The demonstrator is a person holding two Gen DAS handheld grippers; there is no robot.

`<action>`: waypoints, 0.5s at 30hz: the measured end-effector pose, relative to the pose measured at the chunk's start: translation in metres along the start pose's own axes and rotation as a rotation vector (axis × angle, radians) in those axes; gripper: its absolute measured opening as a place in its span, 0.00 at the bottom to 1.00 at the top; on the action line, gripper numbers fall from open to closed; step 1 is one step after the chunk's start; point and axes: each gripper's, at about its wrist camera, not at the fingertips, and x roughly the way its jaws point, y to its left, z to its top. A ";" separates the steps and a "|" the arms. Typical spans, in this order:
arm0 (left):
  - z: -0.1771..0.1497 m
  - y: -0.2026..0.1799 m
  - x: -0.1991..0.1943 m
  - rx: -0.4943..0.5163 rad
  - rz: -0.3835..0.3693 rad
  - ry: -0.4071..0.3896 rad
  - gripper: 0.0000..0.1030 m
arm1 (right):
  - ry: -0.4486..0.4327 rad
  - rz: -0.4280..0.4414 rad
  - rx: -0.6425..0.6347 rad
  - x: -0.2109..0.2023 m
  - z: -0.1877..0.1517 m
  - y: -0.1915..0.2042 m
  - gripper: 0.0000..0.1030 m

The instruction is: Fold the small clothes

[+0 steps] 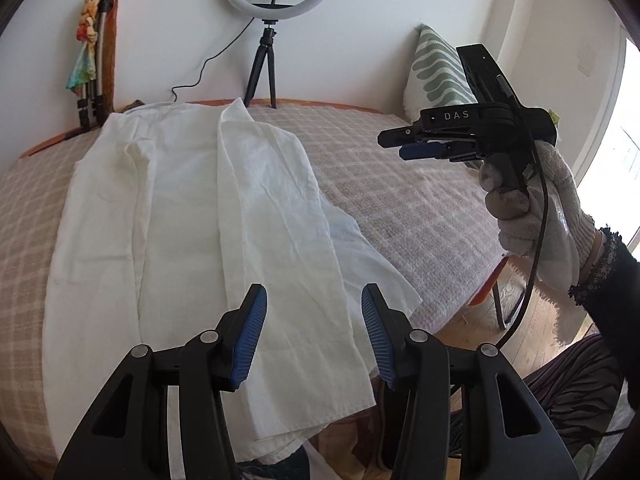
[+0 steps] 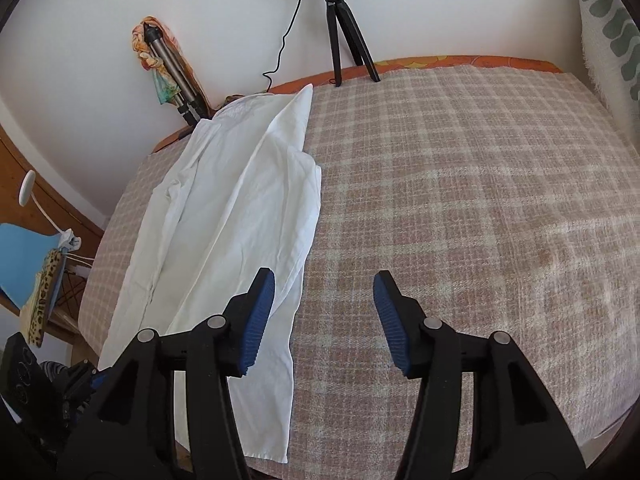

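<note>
A white garment [image 1: 192,216] lies spread lengthwise on the plaid blanket [image 1: 400,184], with its right side folded over the middle. My left gripper [image 1: 314,300] is open and empty, held above the garment's near right part. My right gripper [image 2: 324,284] is open and empty, hovering above the blanket [image 2: 460,208] just right of the garment's [image 2: 240,208] right edge. In the left wrist view the right gripper [image 1: 390,146] shows side-on, held up in a gloved hand at the right, well above the bed.
A ring light on a black tripod [image 1: 262,68] stands at the far edge by the wall. A folded tripod with a colourful cloth [image 1: 94,60] leans at the far left. A green-patterned pillow [image 1: 436,68] stands at the far right. The bed's near edge drops to wooden floor [image 1: 532,320].
</note>
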 end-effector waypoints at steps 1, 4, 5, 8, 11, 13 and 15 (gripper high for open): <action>0.003 -0.007 0.006 0.014 -0.018 0.016 0.46 | -0.015 0.009 0.018 -0.007 0.001 -0.006 0.56; 0.006 -0.030 0.028 0.067 -0.051 0.057 0.46 | -0.053 0.019 0.057 -0.026 0.001 -0.023 0.58; 0.006 -0.037 0.036 0.077 -0.060 0.076 0.48 | -0.064 0.020 0.070 -0.031 0.000 -0.029 0.58; 0.003 -0.052 0.062 0.084 -0.085 0.136 0.48 | -0.090 0.030 0.113 -0.043 0.000 -0.047 0.58; -0.004 -0.065 0.080 0.103 -0.073 0.164 0.48 | -0.104 0.039 0.145 -0.050 -0.003 -0.061 0.58; -0.009 -0.072 0.089 0.127 -0.055 0.177 0.48 | -0.109 0.050 0.162 -0.052 -0.004 -0.067 0.58; -0.013 -0.077 0.096 0.145 -0.042 0.193 0.48 | -0.112 0.063 0.179 -0.053 -0.005 -0.072 0.58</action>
